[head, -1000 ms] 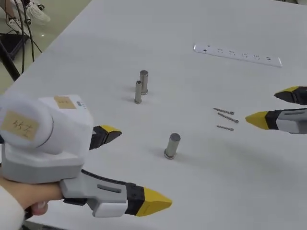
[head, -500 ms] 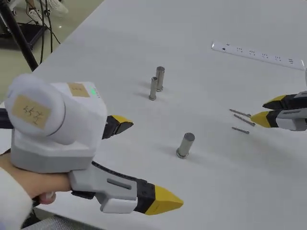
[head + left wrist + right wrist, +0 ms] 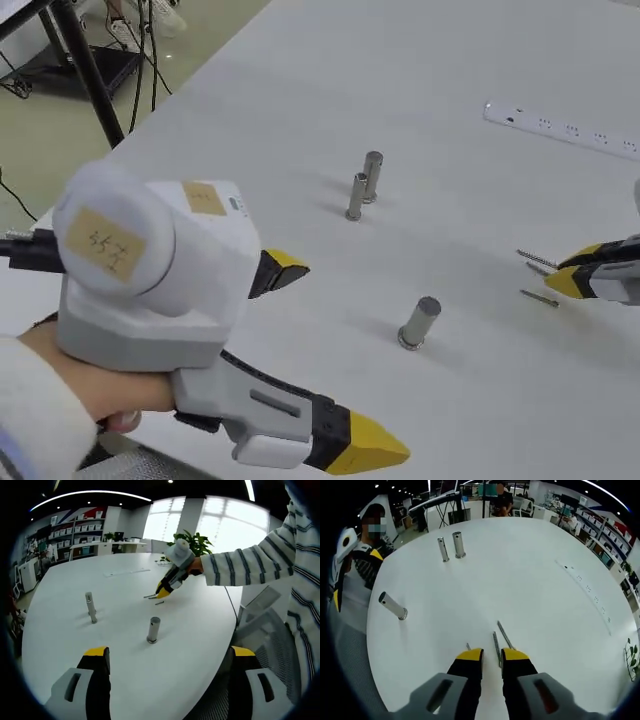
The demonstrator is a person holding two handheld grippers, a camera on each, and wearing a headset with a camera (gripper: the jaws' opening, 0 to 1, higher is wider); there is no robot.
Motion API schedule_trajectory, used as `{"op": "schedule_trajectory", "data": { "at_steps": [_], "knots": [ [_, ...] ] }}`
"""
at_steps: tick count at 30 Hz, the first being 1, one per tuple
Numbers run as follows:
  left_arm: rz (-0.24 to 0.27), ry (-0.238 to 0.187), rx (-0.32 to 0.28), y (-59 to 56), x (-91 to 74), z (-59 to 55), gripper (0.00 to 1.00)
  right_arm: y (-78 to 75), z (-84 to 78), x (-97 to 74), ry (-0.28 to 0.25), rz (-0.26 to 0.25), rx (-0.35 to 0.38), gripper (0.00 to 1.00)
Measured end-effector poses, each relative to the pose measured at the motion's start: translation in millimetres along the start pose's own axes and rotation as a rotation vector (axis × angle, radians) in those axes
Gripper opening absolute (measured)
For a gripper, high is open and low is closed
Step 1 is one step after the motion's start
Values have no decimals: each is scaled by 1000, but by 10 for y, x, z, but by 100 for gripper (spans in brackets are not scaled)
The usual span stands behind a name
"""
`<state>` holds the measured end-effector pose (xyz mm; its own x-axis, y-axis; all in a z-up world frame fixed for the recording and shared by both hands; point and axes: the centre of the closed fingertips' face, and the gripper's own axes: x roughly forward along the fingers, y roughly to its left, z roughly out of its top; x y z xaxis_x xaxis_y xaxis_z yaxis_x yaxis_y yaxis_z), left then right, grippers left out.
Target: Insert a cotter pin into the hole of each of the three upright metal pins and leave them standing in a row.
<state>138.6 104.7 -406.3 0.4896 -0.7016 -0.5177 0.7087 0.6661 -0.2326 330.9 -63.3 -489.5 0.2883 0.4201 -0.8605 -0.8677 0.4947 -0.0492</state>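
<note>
Right hand-held gripper (image 3: 492, 655) sat low, jaws narrow astride cotter pin (image 3: 495, 642); left hand-held gripper (image 3: 169, 652) gaped wide, metal pin (image 3: 153, 629) at 12 o'clock.

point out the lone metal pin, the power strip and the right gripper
lone metal pin (image 3: 419, 322), head view, mid shaft
power strip (image 3: 560, 128), head view, top face
right gripper (image 3: 491, 655), right gripper view, midway between its fingertips
</note>
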Motion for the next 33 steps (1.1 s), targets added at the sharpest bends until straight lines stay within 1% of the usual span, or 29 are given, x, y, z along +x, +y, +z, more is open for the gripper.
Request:
{"op": "schedule_trajectory", "data": {
  "at_steps": [4, 9, 11, 13, 15, 16, 18, 20, 22, 23, 26, 28, 33],
  "knots": [
    [-12, -27, 4, -37, -25, 34, 98, -24, -70, 28, 24, -7, 12, 7],
    [-7, -38, 5, -22, -36, 68, 98, -40, -104, 28, 38, -10, 7, 4],
    [-4, -40, 4, -12, -38, 78, 98, -46, -83, 25, 33, -10, 17, 3],
    [-2, -43, 1, -1, -37, 86, 98, -40, -69, 26, 30, -7, 12, 1],
    [1, -43, 1, 7, -37, 87, 98, -62, -75, 24, 38, -17, -7, 0],
    [3, -43, 1, 11, -37, 86, 98, -71, -69, 26, 36, -22, -16, 0],
    [6, -42, -4, 21, -39, 77, 97, -68, -73, 24, 42, -27, 6, 0],
    [7, -43, -11, 25, -41, 66, 97, -63, -68, 24, 47, -33, -2, 0],
    [7, -43, -17, 23, -43, 49, 97, -59, -66, 26, 56, -43, -31, 0],
    [8, -41, -19, 23, -44, 41, 97, -90, -70, 44, 62, -45, -45, 0],
    [11, -34, -22, 23, -47, 9, 97, -102, -71, 50, 73, -50, -55, 0],
    [15, -31, -26, 26, -51, -11, 97, -101, -70, 50, 82, -58, -78, 0],
    [25, -33, -36, 42, -60, -31, 96, -94, -53, 20, 82, -70, -100, 0]
  ]
}}
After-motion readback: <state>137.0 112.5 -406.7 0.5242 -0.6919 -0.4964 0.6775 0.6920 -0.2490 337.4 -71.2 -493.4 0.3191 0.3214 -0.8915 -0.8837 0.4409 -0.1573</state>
